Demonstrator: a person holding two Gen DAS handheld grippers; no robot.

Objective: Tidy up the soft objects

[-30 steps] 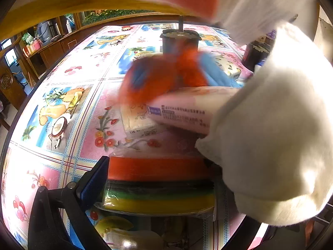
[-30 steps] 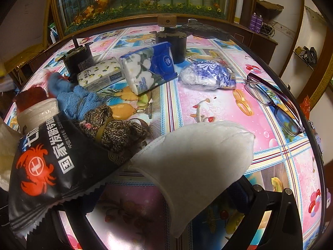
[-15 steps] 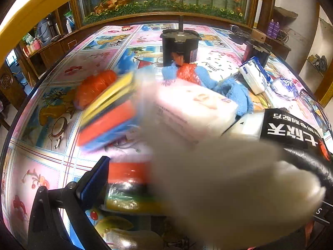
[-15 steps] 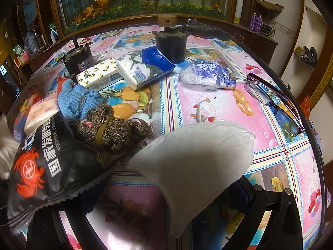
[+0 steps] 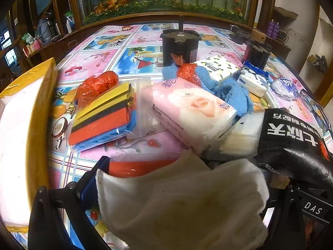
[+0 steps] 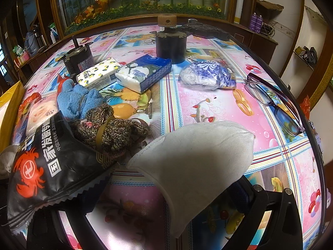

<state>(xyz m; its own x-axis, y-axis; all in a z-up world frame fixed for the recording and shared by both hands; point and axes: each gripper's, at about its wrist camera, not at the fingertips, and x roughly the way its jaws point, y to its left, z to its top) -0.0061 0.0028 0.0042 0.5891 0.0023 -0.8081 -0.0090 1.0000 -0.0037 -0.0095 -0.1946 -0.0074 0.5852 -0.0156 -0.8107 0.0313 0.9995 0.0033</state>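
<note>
A white cloth (image 5: pixel 181 204) lies draped across my left gripper (image 5: pixel 187 166), whose fingers stand wide apart; an orange sponge pack (image 5: pixel 141 164) sits between them under the cloth. Ahead lie a striped sponge pack (image 5: pixel 102 116), a pink tissue pack (image 5: pixel 193 112), a blue cloth (image 5: pixel 233 91) and a black crab packet (image 5: pixel 291 137). My right gripper (image 6: pixel 164 187) is also wide open. A white padded cup (image 6: pixel 197 162) rests over it, and the black crab packet (image 6: pixel 52 166) covers its left finger. A brown knit piece (image 6: pixel 110 129) lies just beyond.
A yellow-edged box (image 5: pixel 27 125) fills the left side. Two black cylinders (image 5: pixel 180 45) (image 6: pixel 170 45) stand further back. Tissue packs (image 6: pixel 97 75) (image 6: pixel 145 73), a blue-and-white bag (image 6: pixel 206 75) and glasses (image 6: pixel 274 104) lie on the patterned tablecloth (image 6: pixel 208 108).
Soft items tumbled down and settled on the table. The white cloth dropped over my left gripper and the yellow-edged box swung from overhead to the left. My right gripper stayed still.
</note>
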